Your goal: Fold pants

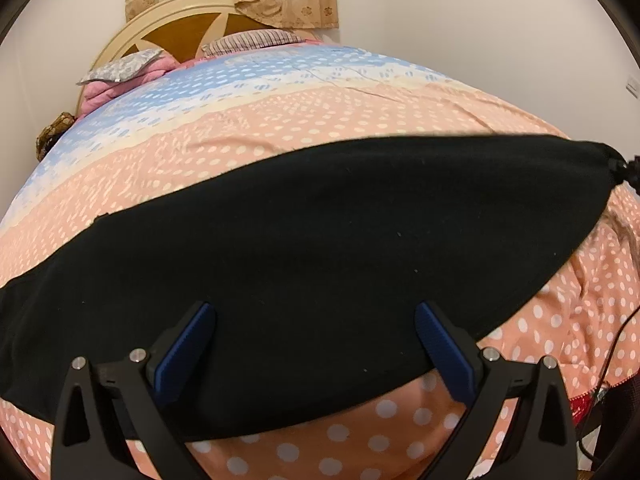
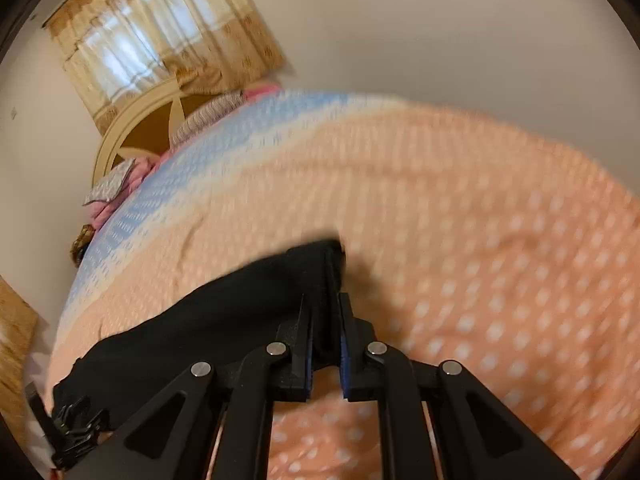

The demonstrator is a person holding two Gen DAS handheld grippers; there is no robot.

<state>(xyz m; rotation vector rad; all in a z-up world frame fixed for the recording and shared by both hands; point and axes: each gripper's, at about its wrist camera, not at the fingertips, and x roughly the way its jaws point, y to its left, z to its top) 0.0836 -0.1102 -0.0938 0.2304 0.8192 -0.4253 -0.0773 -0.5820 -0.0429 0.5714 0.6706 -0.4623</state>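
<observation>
- Bed (image 1: pixel 360 120), dotted cover: black pants (image 1: pixel 300 240) lie flat across its near edge.
- Right gripper (image 2: pixel 325 320), angled down: fingers clamped on a pants end, lifting it off the cover. Risk: thin pinch slips, fold drags crooked (blurred view).
- Left gripper (image 1: pixel 316 344), angled down: fingers wide apart over the near hem, holding nothing.

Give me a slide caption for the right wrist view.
Right claw shut on a bunched end of the black pants, above the peach polka-dot bedspread.
</observation>
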